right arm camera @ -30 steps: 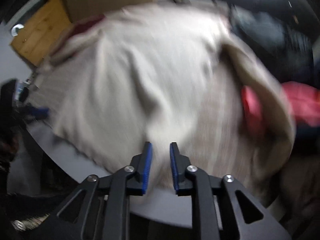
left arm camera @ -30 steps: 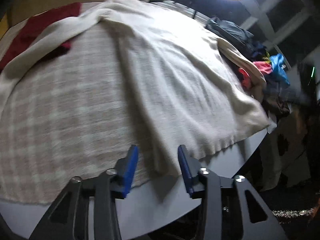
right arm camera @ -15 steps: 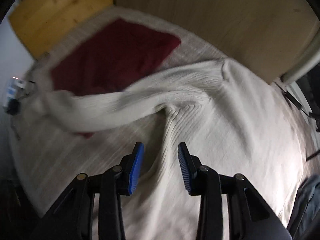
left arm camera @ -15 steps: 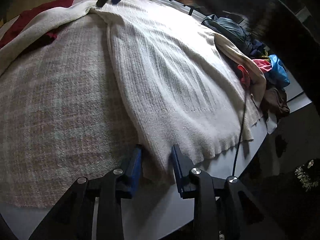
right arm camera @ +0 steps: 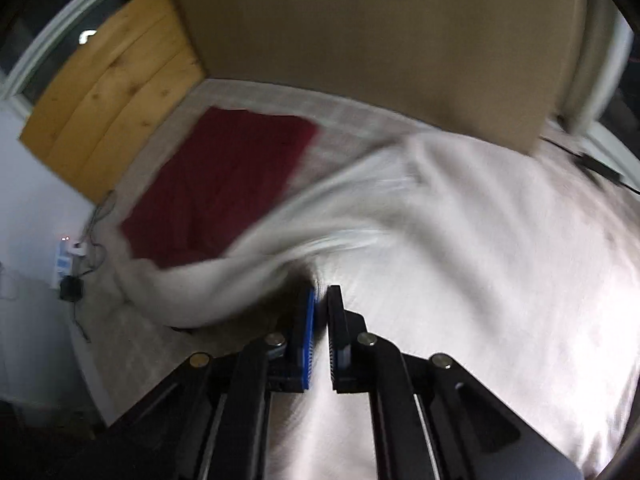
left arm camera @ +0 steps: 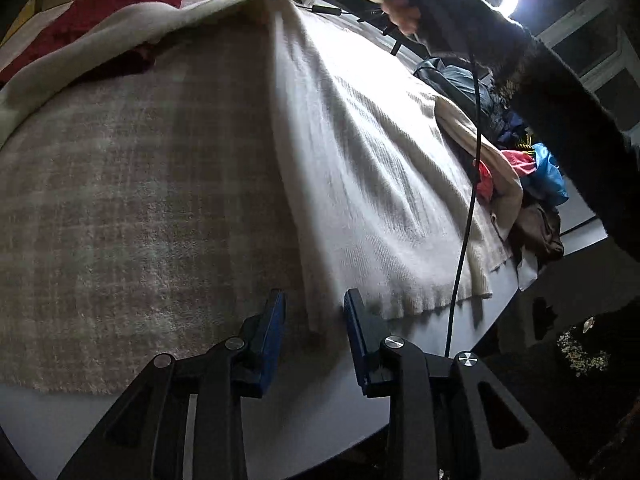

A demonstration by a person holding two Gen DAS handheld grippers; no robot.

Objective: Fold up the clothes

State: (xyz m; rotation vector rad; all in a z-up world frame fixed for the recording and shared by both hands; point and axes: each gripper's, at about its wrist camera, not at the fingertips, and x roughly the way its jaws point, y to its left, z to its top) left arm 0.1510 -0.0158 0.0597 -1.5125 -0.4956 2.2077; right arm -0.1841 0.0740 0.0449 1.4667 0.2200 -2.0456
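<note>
The cream sweater lies spread across the right half of the table, on top of a pale checked blanket that covers the left half. Its hem sits at the near edge, its collar end at the far side, and one sleeve trails left over a dark red cloth.

The left gripper stands at the near left corner of the hem with its jaws part open, the folded edge of the knit between them; the pads do not look pressed on it. The right gripper is at the far side, near where the sleeve joins the body, and its jaws are closed on a pinch of the cream knit. From the left wrist view the person's right hand and dark sleeve reach over that far end, with a black cable hanging down across the cloth.

This knit looks soft, thick and fairly light, with no stiffness at all (it will sag and stretch wherever it is lifted by one point). It should not slip much on the fuzzy blanket; it may drag the blanket along instead. The best holds are likely the ribbed hem corner and the shoulder seam, where the fabric is doubled and firmer. Lifting both ends together would keep the side edge straight for the fold.
</note>
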